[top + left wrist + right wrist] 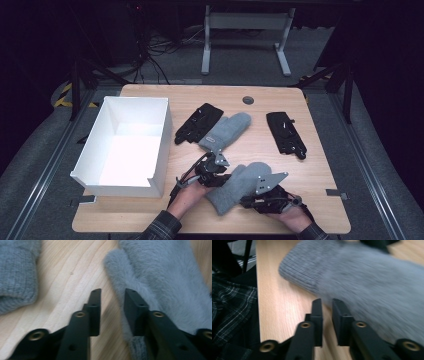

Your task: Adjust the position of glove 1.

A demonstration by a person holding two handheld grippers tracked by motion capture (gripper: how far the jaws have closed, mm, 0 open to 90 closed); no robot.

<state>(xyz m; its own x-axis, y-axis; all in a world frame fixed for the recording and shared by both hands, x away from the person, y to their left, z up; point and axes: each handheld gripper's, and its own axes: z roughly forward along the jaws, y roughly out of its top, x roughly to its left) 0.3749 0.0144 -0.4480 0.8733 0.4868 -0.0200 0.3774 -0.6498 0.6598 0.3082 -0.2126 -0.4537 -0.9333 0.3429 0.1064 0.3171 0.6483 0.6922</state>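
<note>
The near grey mitten (235,187) lies flat on the counter (310,175), right of the white box (127,145). The left gripper (112,296) and right gripper (326,305) sit at its two sides. Their fingers (96,307) stand a little apart, pinching nothing, maybe getting ready to lift it.

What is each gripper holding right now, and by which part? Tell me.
Nothing. The left gripper and right gripper both stand open beside the near grey mitten, their gaps showing bare table.
</note>
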